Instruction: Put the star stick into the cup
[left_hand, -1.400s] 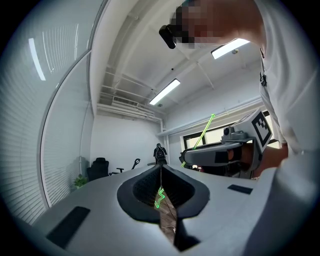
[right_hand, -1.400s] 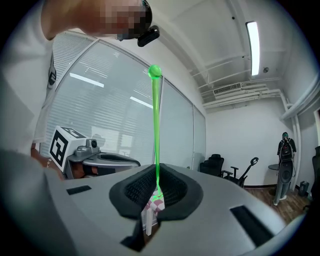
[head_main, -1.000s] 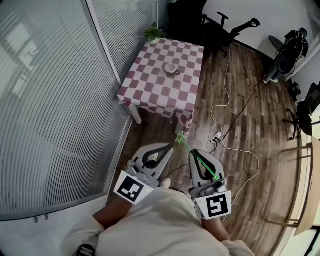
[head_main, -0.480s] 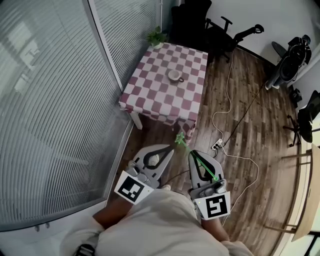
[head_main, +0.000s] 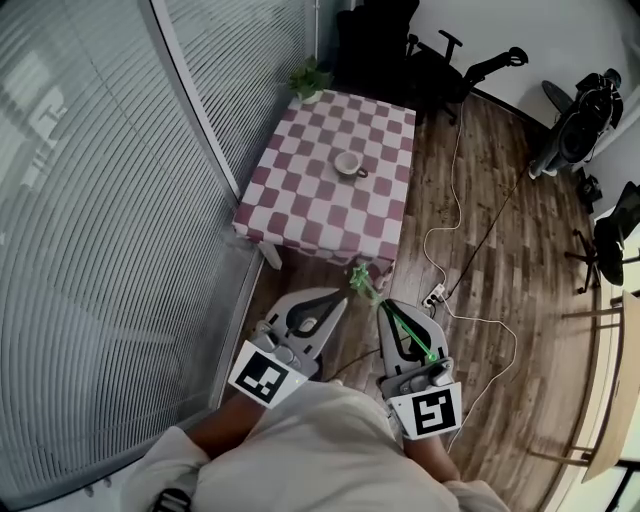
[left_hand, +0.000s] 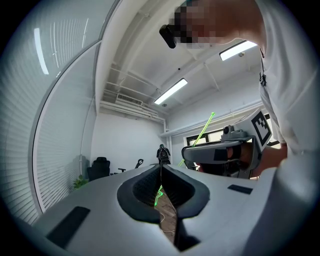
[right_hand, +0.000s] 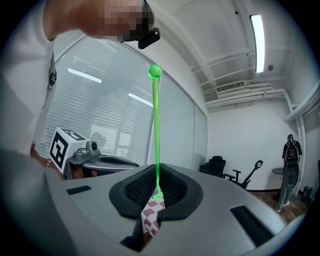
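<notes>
Between jaws of right gripper (head_main: 385, 306): star stick (right_hand: 155, 132), clamped | cup (head_main: 347, 164) well ahead | left gripper (head_main: 341, 295) closed

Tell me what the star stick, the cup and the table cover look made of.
The star stick is likely plastic: bright translucent green, glossy, thin and straight. The cup is probably glazed ceramic: pale, smooth, with a handle, though too small to be sure. The table cover seems to be cloth or vinyl: dark red and white checks, draping over the edges.
</notes>
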